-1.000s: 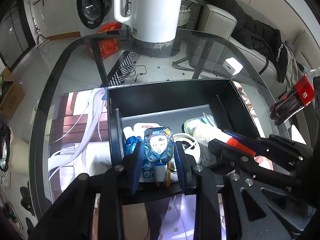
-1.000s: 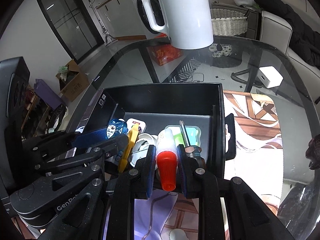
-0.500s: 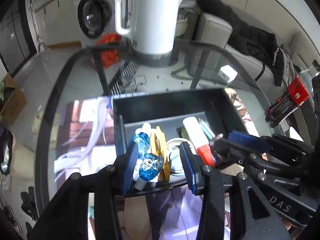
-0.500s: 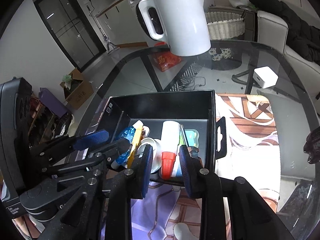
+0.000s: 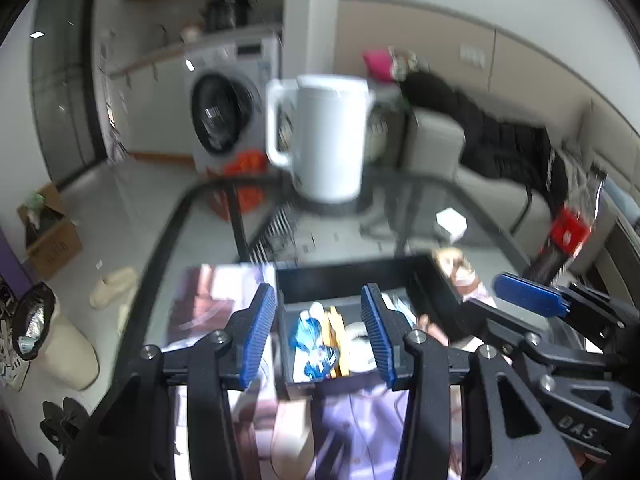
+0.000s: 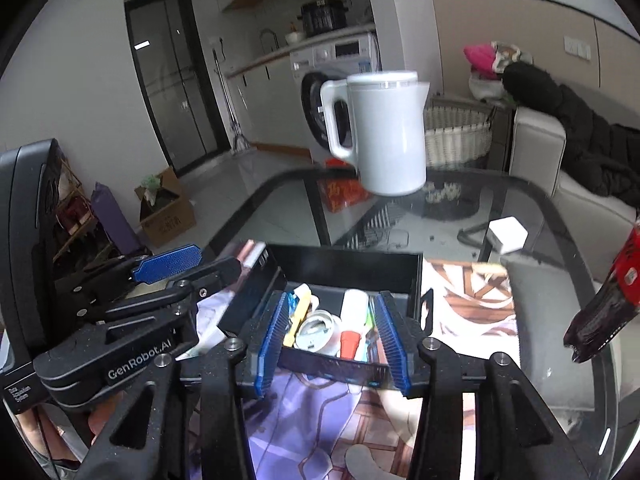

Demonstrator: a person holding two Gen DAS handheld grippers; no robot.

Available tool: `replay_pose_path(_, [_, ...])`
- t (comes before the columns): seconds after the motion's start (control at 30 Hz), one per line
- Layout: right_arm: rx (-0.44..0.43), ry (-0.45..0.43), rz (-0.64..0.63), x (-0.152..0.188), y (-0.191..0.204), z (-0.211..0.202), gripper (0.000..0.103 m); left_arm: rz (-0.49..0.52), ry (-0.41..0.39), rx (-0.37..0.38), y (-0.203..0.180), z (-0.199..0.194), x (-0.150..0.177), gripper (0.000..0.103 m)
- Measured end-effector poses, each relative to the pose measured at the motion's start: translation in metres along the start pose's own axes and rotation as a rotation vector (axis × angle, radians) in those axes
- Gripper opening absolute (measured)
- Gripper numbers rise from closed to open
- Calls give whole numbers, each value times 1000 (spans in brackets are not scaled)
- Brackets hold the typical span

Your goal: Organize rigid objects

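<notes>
Now both your left gripper [image 5: 318,334] and right gripper [image 6: 332,344] have let go, jaws opening and empty above the black rectangular plastic box [image 6: 414,280], where the blue packet [image 5: 310,340] and red-capped white tube [image 6: 352,320] lie stowed.

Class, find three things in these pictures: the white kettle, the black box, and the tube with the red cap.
Kettle [image 6: 390,136], right wrist view, middle of its body.
Box [image 6: 348,262], right wrist view, far wall.
Tube [image 6: 353,312], right wrist view, white body above the red cap.
</notes>
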State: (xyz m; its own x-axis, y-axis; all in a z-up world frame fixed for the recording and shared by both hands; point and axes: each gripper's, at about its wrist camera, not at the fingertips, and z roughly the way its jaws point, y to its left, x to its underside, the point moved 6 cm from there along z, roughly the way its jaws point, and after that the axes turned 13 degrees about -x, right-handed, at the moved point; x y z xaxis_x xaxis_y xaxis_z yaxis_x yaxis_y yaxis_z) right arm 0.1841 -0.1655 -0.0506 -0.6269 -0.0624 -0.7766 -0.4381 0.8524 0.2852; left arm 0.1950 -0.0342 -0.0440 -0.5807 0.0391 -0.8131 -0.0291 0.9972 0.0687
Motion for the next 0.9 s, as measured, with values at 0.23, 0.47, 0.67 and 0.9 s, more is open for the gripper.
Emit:
replay_pose_path(0.23, [22,-222,-54,-4,12,-41,80,-64,-149,-71,16,-28,0,49])
replay_pose_path(0.47, [65,-348,-107,5,24,-67,99,-50,-348,-122,27,-64,9,99])
replay_pose_path(0.67, [147,-425,-85,10,16,-77,101,-88,-428,-121,35,-79,11,103])
replay_pose_path(0.9, [241,-488,-151,17,15,-80,102,-75,-385,-125,34,-63,29,103])
